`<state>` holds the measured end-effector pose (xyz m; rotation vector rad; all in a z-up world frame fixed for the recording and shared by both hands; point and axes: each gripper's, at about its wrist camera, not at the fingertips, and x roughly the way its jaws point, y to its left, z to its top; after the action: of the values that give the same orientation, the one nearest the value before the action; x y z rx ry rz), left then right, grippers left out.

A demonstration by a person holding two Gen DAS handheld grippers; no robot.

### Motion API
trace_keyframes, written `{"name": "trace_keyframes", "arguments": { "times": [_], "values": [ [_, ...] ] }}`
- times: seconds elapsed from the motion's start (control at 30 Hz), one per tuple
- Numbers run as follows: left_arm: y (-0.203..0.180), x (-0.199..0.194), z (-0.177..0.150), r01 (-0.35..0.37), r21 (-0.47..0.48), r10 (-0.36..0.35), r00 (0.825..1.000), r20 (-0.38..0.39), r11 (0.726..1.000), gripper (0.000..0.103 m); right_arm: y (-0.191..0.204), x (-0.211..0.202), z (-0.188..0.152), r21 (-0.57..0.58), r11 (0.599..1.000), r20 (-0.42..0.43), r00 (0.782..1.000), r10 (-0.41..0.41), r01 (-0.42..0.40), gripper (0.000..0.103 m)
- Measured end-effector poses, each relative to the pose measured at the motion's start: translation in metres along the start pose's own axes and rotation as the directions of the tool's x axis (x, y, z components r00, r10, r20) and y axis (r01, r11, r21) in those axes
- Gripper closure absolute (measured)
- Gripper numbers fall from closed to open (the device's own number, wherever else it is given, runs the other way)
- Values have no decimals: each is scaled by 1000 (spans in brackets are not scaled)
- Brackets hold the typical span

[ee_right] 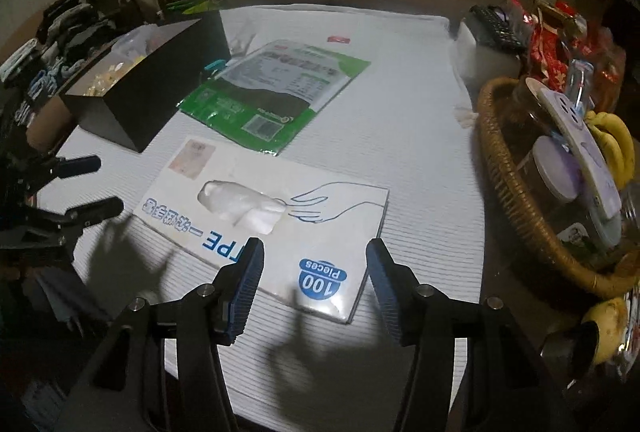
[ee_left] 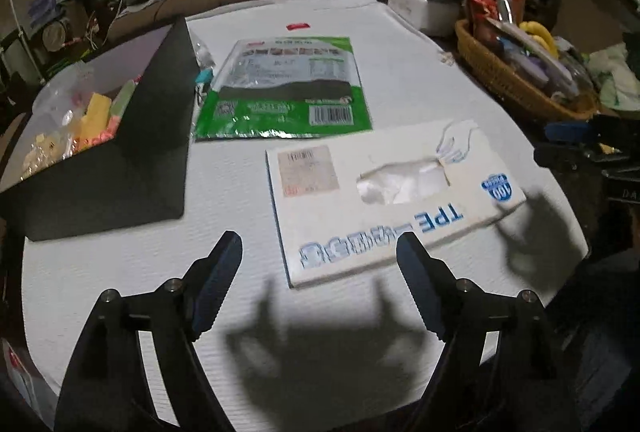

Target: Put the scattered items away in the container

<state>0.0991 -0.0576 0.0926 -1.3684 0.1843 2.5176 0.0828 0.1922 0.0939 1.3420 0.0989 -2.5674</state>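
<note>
**Glove box waits between two open claws**

We see the white glove box (ee_left: 384, 199) lying flat at the centre of the white-covered table (ee_left: 420, 63) — the green packet (ee_left: 280, 87) above it, the black container (ee_left: 120, 135) at upper left, already partly filled. The left gripper (ee_left: 320, 264) hangs released at the frame's lower edge, empty; the right gripper (ee_right: 316, 272) — also unclenched — hovers over the box's near end. A wicker basket (ee_right: 516, 191) crowds the right.

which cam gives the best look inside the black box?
Left wrist. It looks over the black box's rim, so the yellow and pink items inside show. The right wrist view sees mostly the box's dark outer walls, with only a sliver of yellowish contents at the top.
</note>
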Motion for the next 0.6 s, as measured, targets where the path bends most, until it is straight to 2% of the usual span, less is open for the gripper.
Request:
{"name": "trace_keyframes", "arguments": {
  "times": [0.27,0.5,0.53,0.6],
  "values": [
    [-2,11,-11,11,17,-10,999,-42,1000,25,-7,2,-14,14,1000,-28,1000,-14,14,43],
    [-2,27,-14,16,37,-13,997,-80,999,25,-14,3,-28,12,1000,-75,997,-13,14,25],
    [-2,29,-15,20,42,-17,996,-84,999,25,-17,3,-30,17,1000,-82,997,-1,2,20],
    [-2,35,-16,25,53,-20,995,-94,998,25,-24,9,-37,31,999,-122,992,43,-40,18]
  ]
}}
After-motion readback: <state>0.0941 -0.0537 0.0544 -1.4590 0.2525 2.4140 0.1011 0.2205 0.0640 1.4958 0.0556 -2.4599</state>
